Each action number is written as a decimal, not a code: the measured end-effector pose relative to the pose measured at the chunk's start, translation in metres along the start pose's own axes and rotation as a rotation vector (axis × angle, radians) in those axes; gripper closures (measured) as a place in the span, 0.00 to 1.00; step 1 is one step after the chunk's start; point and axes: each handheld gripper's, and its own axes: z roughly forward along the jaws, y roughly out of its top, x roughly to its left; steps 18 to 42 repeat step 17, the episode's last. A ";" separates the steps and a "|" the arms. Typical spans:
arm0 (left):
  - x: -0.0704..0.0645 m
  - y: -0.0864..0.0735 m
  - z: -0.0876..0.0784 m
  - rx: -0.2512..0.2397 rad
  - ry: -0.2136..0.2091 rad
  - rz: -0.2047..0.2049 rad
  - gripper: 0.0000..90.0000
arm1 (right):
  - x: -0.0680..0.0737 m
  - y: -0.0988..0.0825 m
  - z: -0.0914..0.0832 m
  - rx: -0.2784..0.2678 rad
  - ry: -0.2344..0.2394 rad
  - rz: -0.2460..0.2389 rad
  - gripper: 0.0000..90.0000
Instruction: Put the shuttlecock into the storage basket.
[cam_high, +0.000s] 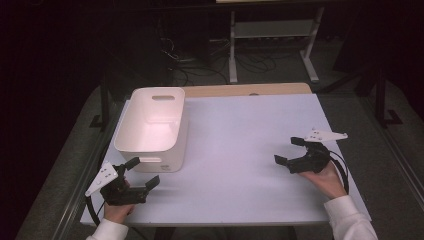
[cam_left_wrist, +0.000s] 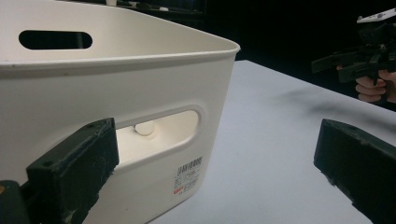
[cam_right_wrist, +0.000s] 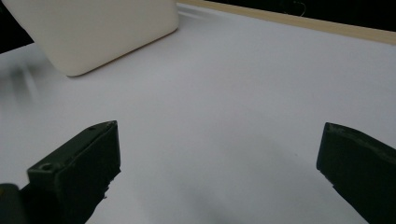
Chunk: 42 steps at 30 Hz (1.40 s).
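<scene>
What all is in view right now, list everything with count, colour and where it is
Bin: one, white, with handle slots, on the table's near left part, just ahead of the left gripper.
Label: one, white with print, low on the bin's near wall, below the handle slot.
Table: one, white top with a wooden strip along the far edge.
Shelf frame: one, white, on the floor beyond the table.
Cables: several, dark, on the floor beyond the table.
Left gripper: one, black, jaws apart, near left.
Right gripper: one, black, jaws apart, near right.
Sleeves: two, white, bottom edge.
</scene>
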 end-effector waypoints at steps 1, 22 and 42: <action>0.000 0.000 0.000 0.002 0.001 0.002 0.00 | -0.001 -0.001 -0.002 -0.002 -0.005 -0.002 0.00; 0.001 0.000 -0.001 0.003 -0.004 0.003 0.00 | -0.002 -0.019 -0.020 -0.001 -0.040 0.012 0.00; 0.001 0.000 -0.001 0.003 -0.004 0.003 0.00 | -0.002 -0.019 -0.020 -0.001 -0.040 0.012 0.00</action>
